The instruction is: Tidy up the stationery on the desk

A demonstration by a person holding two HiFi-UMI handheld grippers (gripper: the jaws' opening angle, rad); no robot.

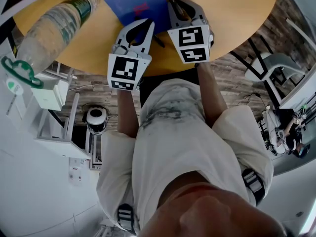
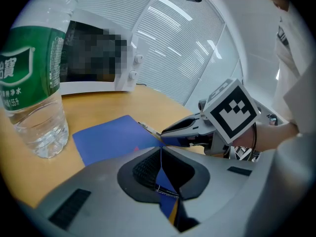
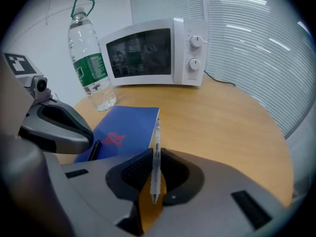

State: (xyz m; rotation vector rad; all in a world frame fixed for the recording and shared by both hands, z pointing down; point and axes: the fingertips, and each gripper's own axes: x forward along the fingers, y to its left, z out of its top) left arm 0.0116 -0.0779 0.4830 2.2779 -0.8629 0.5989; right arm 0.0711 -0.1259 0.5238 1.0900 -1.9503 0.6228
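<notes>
At the near rim of a round wooden worktop (image 3: 232, 127), a person reaches both forearms straight out from the body. The left tool (image 2: 160, 151) and right tool (image 3: 156, 154) are held side by side, their marker cubes facing up and their tips aimed at a blue notebook (image 3: 126, 130). The right tool is clamped on a clear pen (image 3: 156, 172), which runs lengthwise between its jaws. The pen's far end reaches the notebook's right-hand edge. The left tool's jaws are pressed together at the tips, low over the notebook's near corner. A black pen (image 3: 94, 150) lies just beneath them at the cover's near edge; whether it is gripped cannot be told.

A water bottle (image 3: 91, 68) stands upright just past the notebook's far left corner, with a white microwave (image 3: 148, 53) set behind it at the back of the worktop. To the right of the notebook, bare wood runs out to the curved rim, giving the right tool the wider room. The left tool is hemmed between the bottle's side and its partner.
</notes>
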